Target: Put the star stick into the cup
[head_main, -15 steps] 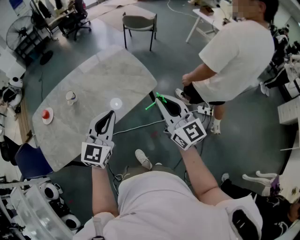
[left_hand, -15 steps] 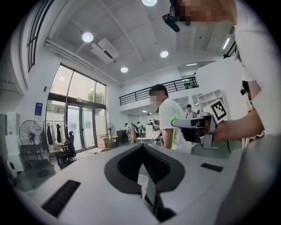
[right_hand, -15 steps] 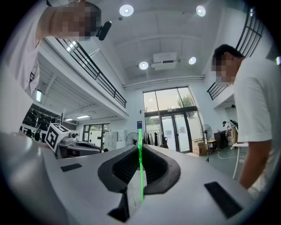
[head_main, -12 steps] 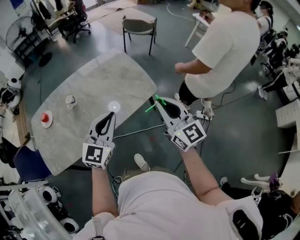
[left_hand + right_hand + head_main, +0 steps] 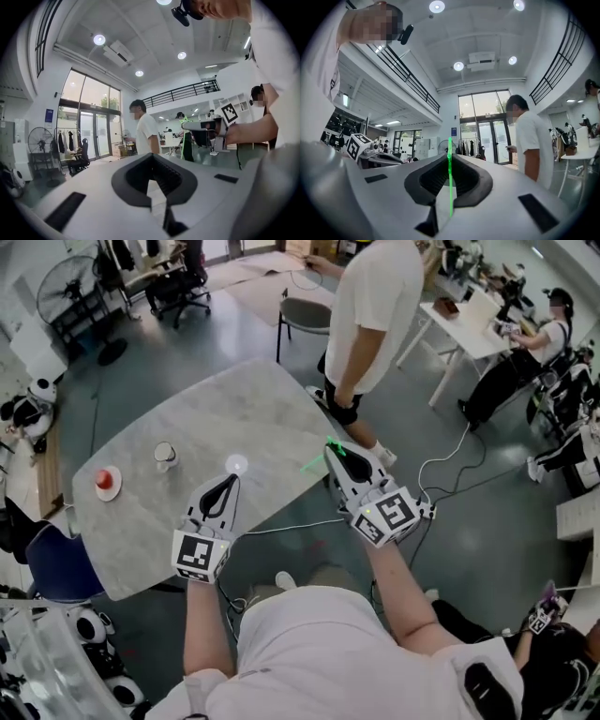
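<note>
Right gripper [image 5: 334, 450] had its jaws nearly together, pinching the thin green star stick [image 5: 314, 463], which ran up between the jaws in the right gripper view. In the head view the stick stuck out to the left of the jaw tips, over the right edge of the marble table [image 5: 234, 399]. Left gripper [image 5: 229, 484] hung over the near part of the table with its jaws closed and nothing between them.

As for progress, the pick-up looked done: the stick was already in the grip and off any surface. The carry and the drop were still to come. The cup [image 5: 165, 456] stood upright on the left part of the table, well apart from the stick, with the left gripper roughly between the two. Nothing showed inside the cup from the head view.

By count there was one star stick, one cup, one table and two grippers. One small red object on a white saucer [image 5: 106, 482] sat left of the cup. One person [image 5: 375, 306] stood at the far right side of the table.
</note>
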